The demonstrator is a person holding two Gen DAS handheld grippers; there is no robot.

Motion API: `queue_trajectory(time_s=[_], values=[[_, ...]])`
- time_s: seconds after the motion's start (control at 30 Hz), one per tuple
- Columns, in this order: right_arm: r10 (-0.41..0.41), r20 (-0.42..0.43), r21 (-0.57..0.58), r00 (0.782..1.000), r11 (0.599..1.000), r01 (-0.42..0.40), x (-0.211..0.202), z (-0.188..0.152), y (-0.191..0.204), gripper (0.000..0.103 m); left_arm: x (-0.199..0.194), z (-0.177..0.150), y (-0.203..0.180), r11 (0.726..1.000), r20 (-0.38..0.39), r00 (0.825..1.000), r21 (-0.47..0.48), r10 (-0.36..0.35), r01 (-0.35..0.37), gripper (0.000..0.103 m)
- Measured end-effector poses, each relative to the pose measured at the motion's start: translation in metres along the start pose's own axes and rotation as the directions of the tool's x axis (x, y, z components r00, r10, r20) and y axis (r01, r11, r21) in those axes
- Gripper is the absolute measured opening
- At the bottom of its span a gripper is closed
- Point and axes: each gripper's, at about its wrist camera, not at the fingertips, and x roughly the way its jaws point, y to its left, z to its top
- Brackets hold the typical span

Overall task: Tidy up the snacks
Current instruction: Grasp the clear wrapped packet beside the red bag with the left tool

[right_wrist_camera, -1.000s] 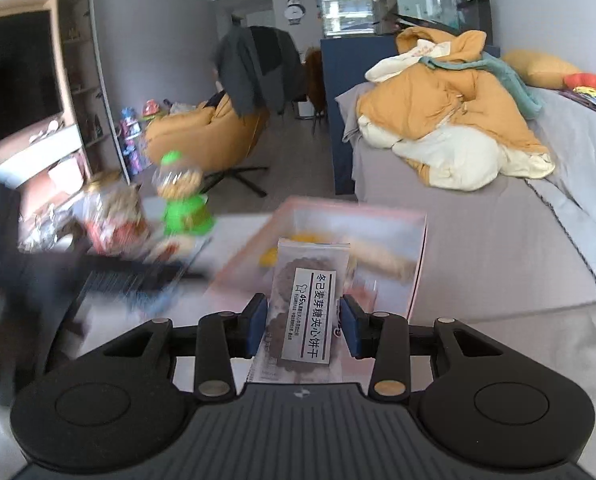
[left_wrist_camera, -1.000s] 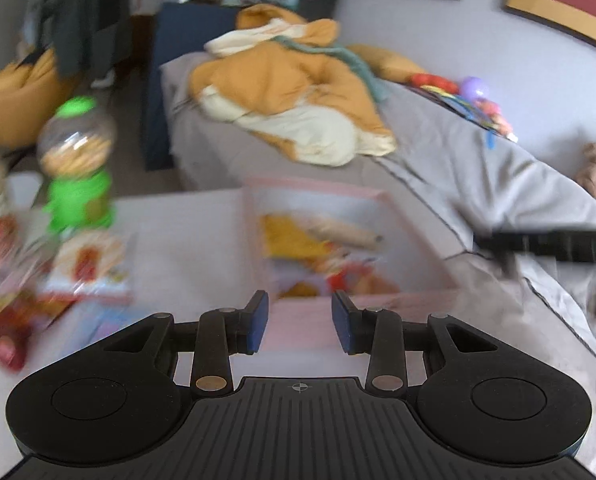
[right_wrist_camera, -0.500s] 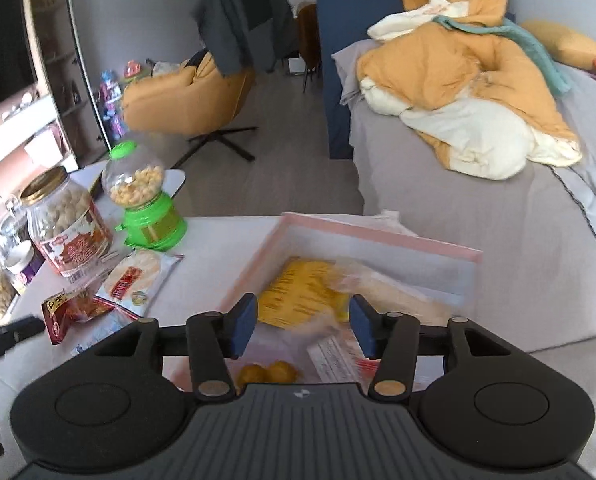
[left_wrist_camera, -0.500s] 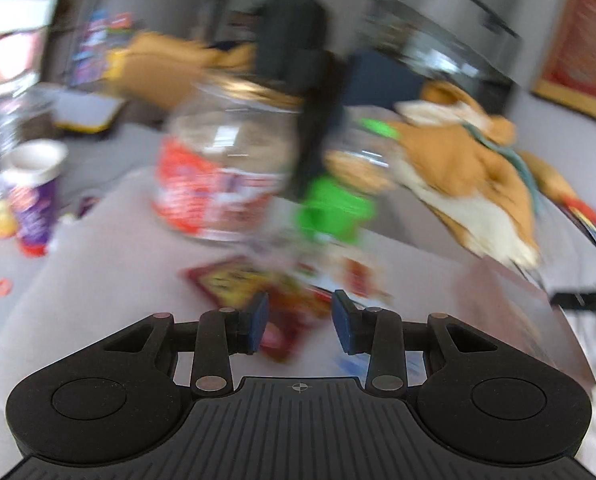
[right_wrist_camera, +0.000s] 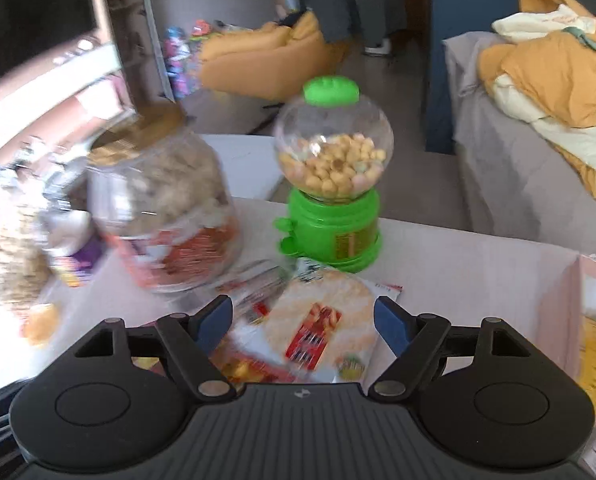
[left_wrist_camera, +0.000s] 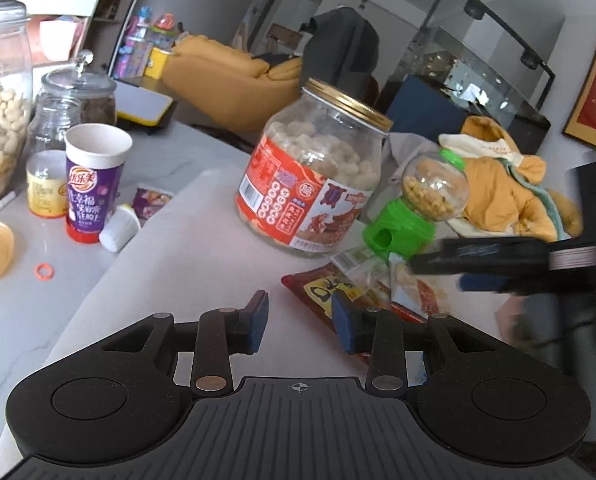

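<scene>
My right gripper (right_wrist_camera: 302, 322) is wide open and empty, low over a clear packet of rice crackers (right_wrist_camera: 321, 322) lying on the white table; the packet lies between its fingers. In the left wrist view this gripper (left_wrist_camera: 437, 272) reaches in from the right over the same packet (left_wrist_camera: 411, 292). My left gripper (left_wrist_camera: 299, 322) is open and empty above the table, with a red snack bag (left_wrist_camera: 329, 290) just right of it. A pink box (right_wrist_camera: 565, 300) holding snacks stands at the right.
A large jar of puffed snacks (left_wrist_camera: 313, 180) and a green candy dispenser (right_wrist_camera: 331, 184) stand behind the packets. At the left are a purple cup (left_wrist_camera: 92, 184), glass jars (left_wrist_camera: 74, 104) and a small orange ring (left_wrist_camera: 44, 271). A bed with orange bedding (right_wrist_camera: 557, 60) lies beyond.
My right gripper let go of the cookie packet over the pink box, swung left and opened wider over the rice cracker packet. My left gripper swung left from the box to the jars.
</scene>
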Motion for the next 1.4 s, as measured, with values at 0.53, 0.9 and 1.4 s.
queue_trajectory(time_s=[0.53,0.9,1.4], values=[[0.100,-0.184,-0.079,0.978,0.990,-0.116,0.006,-0.046,-0.012,0.083,0.004,-0.008,-0.005,1.000,-0.020,1.000,0.022,-0.008,0.008,0.040],[0.149,-0.103,-0.233,0.983,0.958,-0.169,-0.046,-0.113,0.001,0.090,0.005,0.014,-0.056,0.960,0.007,0.996,0.267,-0.085,0.080,0.040],[0.209,-0.024,-0.261,0.978,0.943,-0.208,-0.063,-0.141,-0.007,0.099,0.154,0.030,-0.135,0.710,-0.169,0.967,0.704,0.191,-0.017,0.042]])
